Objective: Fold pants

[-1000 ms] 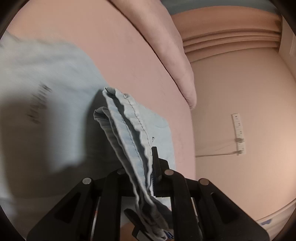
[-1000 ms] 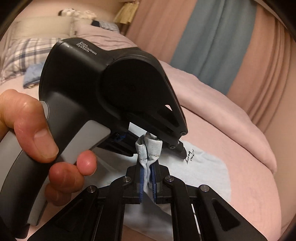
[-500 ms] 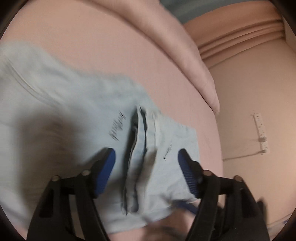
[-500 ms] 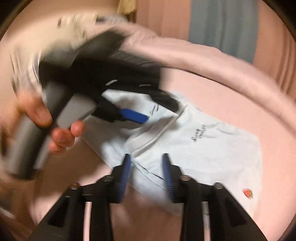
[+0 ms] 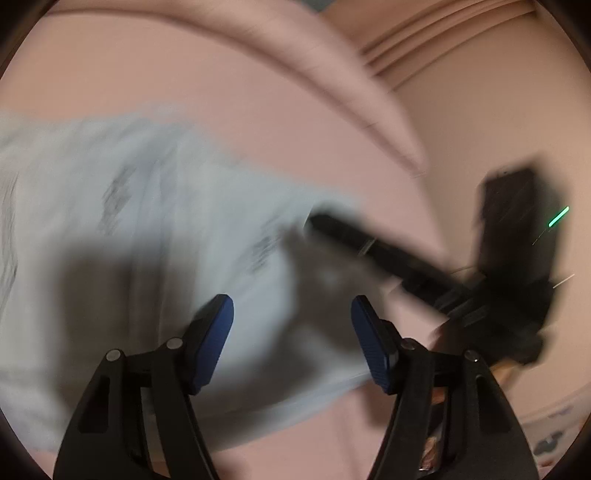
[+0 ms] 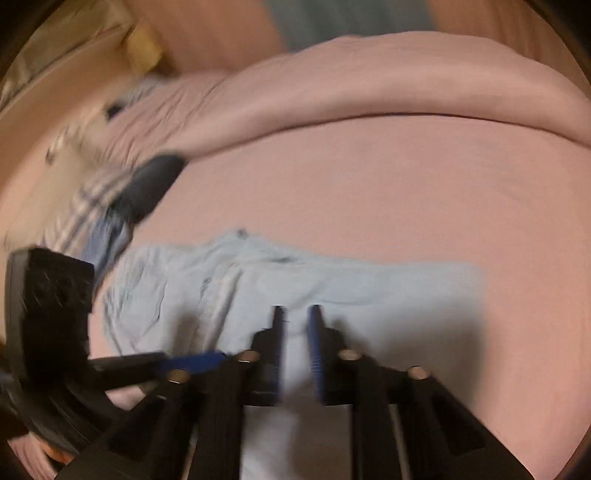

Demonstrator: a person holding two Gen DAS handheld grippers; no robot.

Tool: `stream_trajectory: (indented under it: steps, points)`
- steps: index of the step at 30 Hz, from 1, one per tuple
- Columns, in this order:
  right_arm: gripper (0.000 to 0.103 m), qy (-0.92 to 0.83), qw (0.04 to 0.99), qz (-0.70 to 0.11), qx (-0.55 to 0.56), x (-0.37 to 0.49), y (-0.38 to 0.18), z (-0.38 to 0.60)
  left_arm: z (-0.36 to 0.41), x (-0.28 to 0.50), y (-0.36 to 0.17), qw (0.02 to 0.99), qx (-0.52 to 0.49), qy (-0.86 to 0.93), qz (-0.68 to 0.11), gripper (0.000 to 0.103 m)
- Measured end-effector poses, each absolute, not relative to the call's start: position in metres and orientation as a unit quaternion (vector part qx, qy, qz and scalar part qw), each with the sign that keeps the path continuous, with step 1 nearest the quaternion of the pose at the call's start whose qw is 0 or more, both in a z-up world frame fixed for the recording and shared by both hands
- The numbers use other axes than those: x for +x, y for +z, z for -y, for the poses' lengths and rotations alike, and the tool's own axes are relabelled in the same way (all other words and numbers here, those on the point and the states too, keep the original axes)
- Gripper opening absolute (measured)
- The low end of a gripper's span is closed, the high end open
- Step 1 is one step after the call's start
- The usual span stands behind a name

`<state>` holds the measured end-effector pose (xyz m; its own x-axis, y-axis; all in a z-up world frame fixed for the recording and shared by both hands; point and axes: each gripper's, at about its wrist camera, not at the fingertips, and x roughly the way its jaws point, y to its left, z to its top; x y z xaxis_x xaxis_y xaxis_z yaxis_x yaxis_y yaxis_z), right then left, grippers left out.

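Note:
The light blue pants (image 5: pixel 155 236) lie folded flat on the pink bed, blurred by motion; they also show in the right wrist view (image 6: pixel 332 288). My left gripper (image 5: pixel 291 317) is open and empty just above their near part. My right gripper (image 6: pixel 295 325) hangs over the pants' near edge with its jaws a narrow gap apart and nothing between them. The right gripper's body shows as a dark blur in the left wrist view (image 5: pixel 517 258). The left gripper's blue-padded finger (image 6: pixel 192 360) reaches in from the left of the right wrist view.
A pink blanket roll (image 6: pixel 369 85) runs along the far side of the bed (image 6: pixel 406 192). A plaid pillow (image 6: pixel 81 206) and other bedding lie at the far left. Curtains (image 5: pixel 424 33) hang beyond the bed.
Both grippers let go of the bunched pants edge and opened. The pants dropped flat on the bed. Both grippers have pulled back and swung, blurring the views.

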<state>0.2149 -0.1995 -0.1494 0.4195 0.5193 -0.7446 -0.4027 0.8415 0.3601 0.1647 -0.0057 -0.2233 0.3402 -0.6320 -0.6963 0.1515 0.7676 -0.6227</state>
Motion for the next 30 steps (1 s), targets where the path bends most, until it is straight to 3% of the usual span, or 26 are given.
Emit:
stream_trajectory:
  steps: [1, 2, 3, 7, 14, 17, 18, 21, 25, 30]
  points:
    - [0.014, 0.293, 0.831, -0.471, 0.04, 0.216, -0.152, 0.185, 0.003, 0.158, -0.227, 0.789, -0.227, -0.241, -0.517, 0.027]
    - [0.013, 0.304, 0.823, -0.479, 0.025, 0.211, -0.157, 0.181, -0.007, 0.151, -0.229, 0.801, -0.22, -0.226, -0.509, 0.017]
    - [0.012, 0.321, 0.81, -0.49, -0.004, 0.213, -0.162, 0.163, -0.015, 0.144, -0.232, 0.8, -0.227, -0.221, -0.51, 0.011]
    - [0.012, 0.348, 0.787, -0.499, -0.102, 0.209, -0.173, 0.107, -0.042, 0.138, -0.234, 0.794, -0.257, -0.209, -0.51, 0.003]
    - [0.012, 0.348, 0.787, -0.506, -0.055, 0.233, -0.173, 0.081, -0.051, 0.124, -0.223, 0.8, -0.245, -0.204, -0.508, 0.004]
    - [0.012, 0.358, 0.809, -0.465, 0.006, 0.22, -0.137, 0.124, -0.062, 0.109, -0.214, 0.806, -0.235, -0.204, -0.503, 0.005]
    - [0.012, 0.352, 0.817, -0.458, 0.012, 0.216, -0.128, 0.137, -0.068, 0.104, -0.212, 0.809, -0.229, -0.201, -0.502, 0.008]
    - [0.012, 0.313, 0.837, -0.448, 0.017, 0.191, -0.111, 0.193, -0.083, 0.095, -0.203, 0.826, -0.221, -0.177, -0.488, 0.042]
    - [0.012, 0.257, 0.85, -0.46, 0.004, 0.169, -0.118, 0.229, -0.087, 0.097, -0.189, 0.828, -0.256, -0.185, -0.463, 0.045]
    - [0.012, 0.213, 0.841, -0.496, -0.001, 0.149, -0.154, 0.249, -0.033, 0.115, -0.183, 0.828, -0.228, -0.236, -0.454, 0.045]
